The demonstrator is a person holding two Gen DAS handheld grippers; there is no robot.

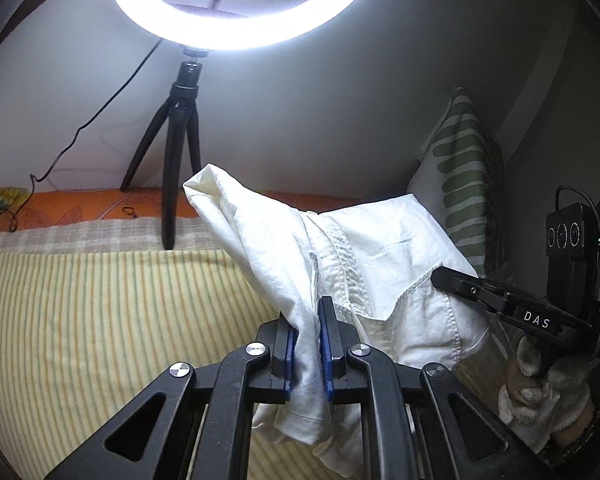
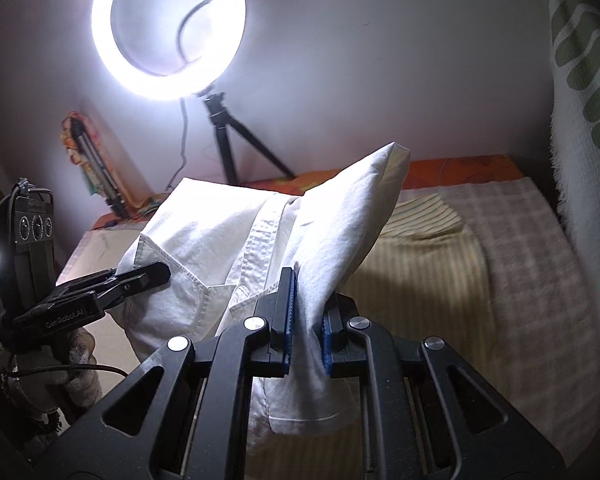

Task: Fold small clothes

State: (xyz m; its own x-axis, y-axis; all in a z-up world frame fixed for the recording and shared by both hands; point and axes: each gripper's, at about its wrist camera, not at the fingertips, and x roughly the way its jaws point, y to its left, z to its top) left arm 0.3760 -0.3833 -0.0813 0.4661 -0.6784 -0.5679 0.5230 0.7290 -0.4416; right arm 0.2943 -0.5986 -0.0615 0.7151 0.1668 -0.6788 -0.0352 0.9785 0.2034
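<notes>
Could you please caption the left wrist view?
Left gripper and right gripper clamp a white shirt above the striped bedspread.

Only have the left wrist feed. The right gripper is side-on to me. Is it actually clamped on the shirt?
Observer: Yes. The right gripper is shut on the white shirt, with a bunched fold between its blue pads.
Operator: Anything left of the ring light that I'm missing?
Observer: A second tripod, folded, leans in the corner against a colourful cloth.
Operator: What about the bed behind the shirt?
Observer: The striped sheet looks rucked into a fold there, against the checked blanket.
</notes>
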